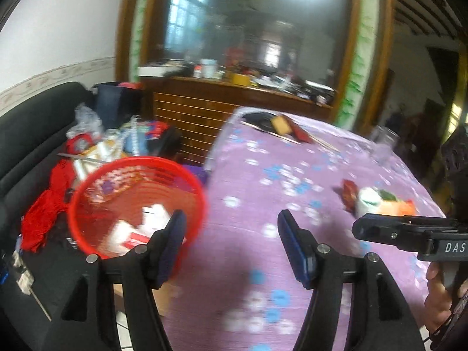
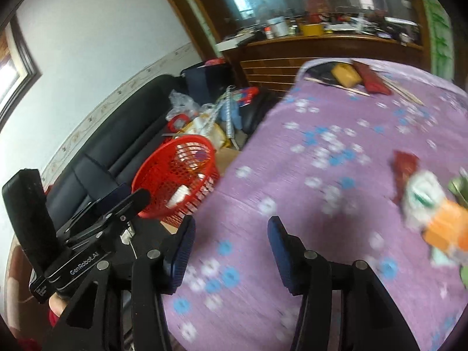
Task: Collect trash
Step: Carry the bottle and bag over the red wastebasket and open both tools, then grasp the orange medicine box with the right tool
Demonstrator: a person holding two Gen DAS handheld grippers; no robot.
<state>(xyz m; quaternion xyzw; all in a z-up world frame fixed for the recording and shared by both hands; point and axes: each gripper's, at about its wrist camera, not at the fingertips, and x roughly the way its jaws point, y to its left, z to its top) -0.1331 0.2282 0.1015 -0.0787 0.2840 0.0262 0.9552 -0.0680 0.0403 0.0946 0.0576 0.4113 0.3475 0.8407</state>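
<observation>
Purple floral cloth covers the round table [image 1: 292, 234] that fills most of both wrist views, with a black sofa [image 1: 35, 134] heaped with clutter to its left and a wooden counter [image 1: 204, 102] under a large mirror behind.

Both tools hang over the near edge of the table with nothing between their fingers. The left gripper [image 1: 231, 244] has its jaws spread wide, one finger in front of the basket and the other over the cloth. The right gripper [image 2: 231, 251] is likewise spread and empty, aimed across the cloth.

By my reading, the step in hand is a reach for the next piece of rubbish. The nearest candidates lie in a small cluster on the right side of the table: a crumpled white wrapper [image 2: 421, 193] with green print, a dark red packet [image 2: 405, 163] just beside it, and an orange packet [image 2: 447, 228] touching the white one. The right gripper is the closer of the two, so the next move likely calls for it to swing right and close on one of these.

The red plastic basket [image 1: 87, 204] stands off the table's left edge, beside the sofa. It already holds several white scraps [image 1: 155, 213] and a red-and-white piece near its bottom, though blur hides what they are.
</observation>
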